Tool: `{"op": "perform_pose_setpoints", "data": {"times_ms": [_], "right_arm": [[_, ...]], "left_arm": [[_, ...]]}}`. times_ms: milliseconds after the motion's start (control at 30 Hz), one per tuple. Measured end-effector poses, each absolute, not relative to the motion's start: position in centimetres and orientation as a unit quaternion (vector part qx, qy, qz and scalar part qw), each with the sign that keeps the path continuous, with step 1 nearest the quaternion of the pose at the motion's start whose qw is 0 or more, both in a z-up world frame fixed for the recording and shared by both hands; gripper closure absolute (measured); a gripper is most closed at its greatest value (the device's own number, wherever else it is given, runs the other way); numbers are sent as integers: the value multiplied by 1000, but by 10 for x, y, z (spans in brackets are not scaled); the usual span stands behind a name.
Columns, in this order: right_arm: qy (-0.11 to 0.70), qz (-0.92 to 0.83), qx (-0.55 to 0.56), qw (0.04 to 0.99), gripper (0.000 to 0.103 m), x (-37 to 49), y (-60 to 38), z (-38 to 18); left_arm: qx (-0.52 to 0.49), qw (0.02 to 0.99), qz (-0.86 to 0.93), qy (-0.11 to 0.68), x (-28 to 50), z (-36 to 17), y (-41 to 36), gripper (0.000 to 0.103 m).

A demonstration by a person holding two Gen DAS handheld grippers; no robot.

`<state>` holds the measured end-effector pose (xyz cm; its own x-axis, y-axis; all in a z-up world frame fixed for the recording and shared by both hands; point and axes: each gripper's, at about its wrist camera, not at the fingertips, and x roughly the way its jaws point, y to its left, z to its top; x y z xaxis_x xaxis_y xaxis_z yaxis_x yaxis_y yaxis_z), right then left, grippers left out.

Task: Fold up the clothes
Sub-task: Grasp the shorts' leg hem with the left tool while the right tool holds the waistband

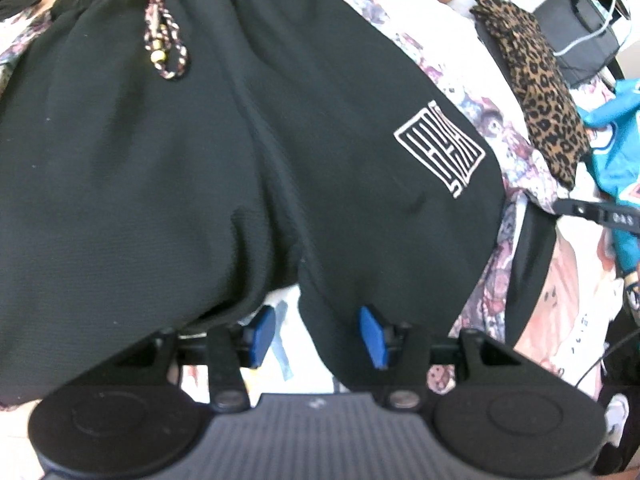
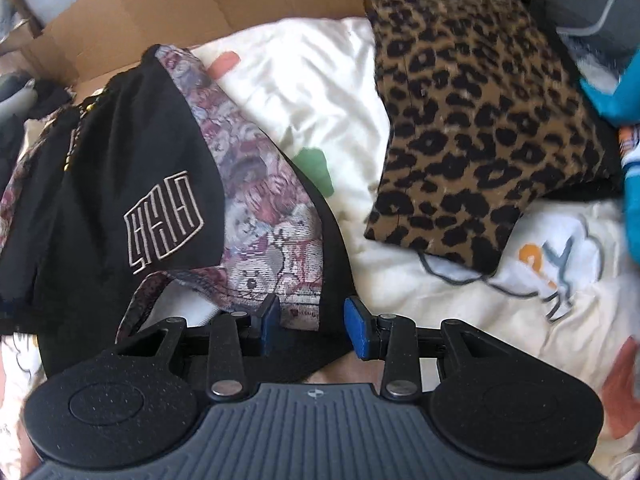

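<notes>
Black shorts (image 1: 200,140) with a braided drawstring (image 1: 166,40) and a white logo (image 1: 440,146) lie flat on a floral garment (image 1: 480,120). My left gripper (image 1: 318,334) is open at the shorts' leg hems, its jaws wide apart over the crotch gap. In the right wrist view the shorts (image 2: 120,184) lie at left on the floral garment (image 2: 272,208). My right gripper (image 2: 314,326) is open, its jaws either side of the floral garment's black-trimmed lower edge.
A folded leopard-print garment (image 2: 472,112) lies to the right on the white printed bedding (image 2: 304,80); it also shows in the left wrist view (image 1: 536,92). A teal garment (image 1: 616,148) lies far right. A cardboard box (image 2: 200,4) stands behind.
</notes>
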<state>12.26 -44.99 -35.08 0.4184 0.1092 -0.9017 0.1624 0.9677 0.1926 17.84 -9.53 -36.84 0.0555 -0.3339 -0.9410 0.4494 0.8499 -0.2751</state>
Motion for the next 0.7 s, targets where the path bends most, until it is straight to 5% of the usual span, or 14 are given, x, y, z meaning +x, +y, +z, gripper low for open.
{"op": "perform_pose_setpoints", "data": {"times_ms": [33,100,133,700], "right_arm": [[540,-15,132,831,62,123,-451,-353],[542,-12,144,828,91,124,-453,-357],[541,-12,140,829,94,124,-453,-356],[514,-38,124,848,102,114,-485,-336]], "left_arm": [[47,722,-272,634,177,-369,-96,53],[47,720,-275,636,174,-368,-98,53],[46,719,-277,636,173,-368,-99,53],[11,696,-280,661,168,-379,-96,51]]}}
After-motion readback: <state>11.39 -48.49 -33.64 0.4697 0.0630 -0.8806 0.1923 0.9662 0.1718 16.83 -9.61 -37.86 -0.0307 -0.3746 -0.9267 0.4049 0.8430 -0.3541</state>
